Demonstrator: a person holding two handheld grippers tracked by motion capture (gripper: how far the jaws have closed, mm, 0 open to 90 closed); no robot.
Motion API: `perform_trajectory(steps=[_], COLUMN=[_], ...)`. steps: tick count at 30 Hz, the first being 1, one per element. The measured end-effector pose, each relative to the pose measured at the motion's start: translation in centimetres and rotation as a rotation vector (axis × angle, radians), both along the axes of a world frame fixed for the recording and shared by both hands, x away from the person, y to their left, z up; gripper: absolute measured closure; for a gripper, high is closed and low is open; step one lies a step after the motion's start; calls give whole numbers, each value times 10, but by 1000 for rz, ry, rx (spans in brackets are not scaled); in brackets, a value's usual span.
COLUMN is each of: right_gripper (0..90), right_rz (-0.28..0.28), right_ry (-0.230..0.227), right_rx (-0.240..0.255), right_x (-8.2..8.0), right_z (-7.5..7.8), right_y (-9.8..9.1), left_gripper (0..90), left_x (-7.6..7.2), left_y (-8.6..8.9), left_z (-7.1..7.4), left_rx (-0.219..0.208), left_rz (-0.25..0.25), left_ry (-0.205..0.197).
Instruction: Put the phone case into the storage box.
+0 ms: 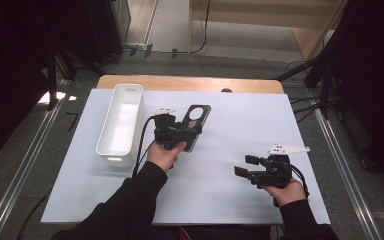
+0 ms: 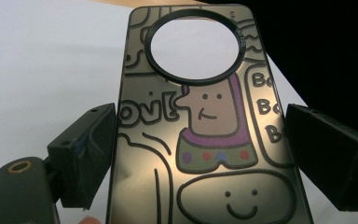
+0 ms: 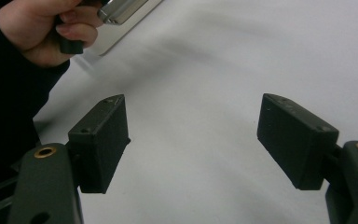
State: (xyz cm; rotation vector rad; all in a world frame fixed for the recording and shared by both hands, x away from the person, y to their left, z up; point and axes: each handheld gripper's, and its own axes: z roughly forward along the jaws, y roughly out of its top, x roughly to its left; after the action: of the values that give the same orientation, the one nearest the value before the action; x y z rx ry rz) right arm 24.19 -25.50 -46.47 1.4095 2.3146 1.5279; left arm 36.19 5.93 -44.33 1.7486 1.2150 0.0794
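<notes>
Clamped in the left tongs (image 1: 192, 128) above a white-covered tabletop (image 1: 240, 125): cartoon-printed phone case (image 2: 205, 140). Right tongs (image 1: 246, 166) spread, empty. Beside: white bin (image 1: 121, 125). Beyond: grey floor (image 1: 180, 60), dark surroundings.

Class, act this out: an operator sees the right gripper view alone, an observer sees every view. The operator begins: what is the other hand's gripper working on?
Observer: A phone case printed with cartoon figures, with a round camera hole at its far end.
Operator: Is it gripped?
Observer: The jaws of the left gripper meet both of its long edges, so it looks gripped.
Operator: Anything beside it?
Observer: A white bin, long and open-topped, stands to the left of that gripper in the high view.
</notes>
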Motion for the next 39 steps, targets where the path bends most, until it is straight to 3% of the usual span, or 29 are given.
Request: perform_trajectory(steps=[11,29,39], right_gripper=[239,243,245], right_rz=[-66,-87,-85], right_ry=[33,85,88], right_rx=[15,53,52], right_x=[10,32,46], right_z=[7,15,22], right_y=[1,13,21], left_gripper=[114,114,114], left_x=[-3,-5,-5], left_y=[-3,-4,-4], left_z=[-3,-5,-5], left_rx=[-11,-27,-41], left_rz=[13,14,31], left_ry=[-8,8,3])
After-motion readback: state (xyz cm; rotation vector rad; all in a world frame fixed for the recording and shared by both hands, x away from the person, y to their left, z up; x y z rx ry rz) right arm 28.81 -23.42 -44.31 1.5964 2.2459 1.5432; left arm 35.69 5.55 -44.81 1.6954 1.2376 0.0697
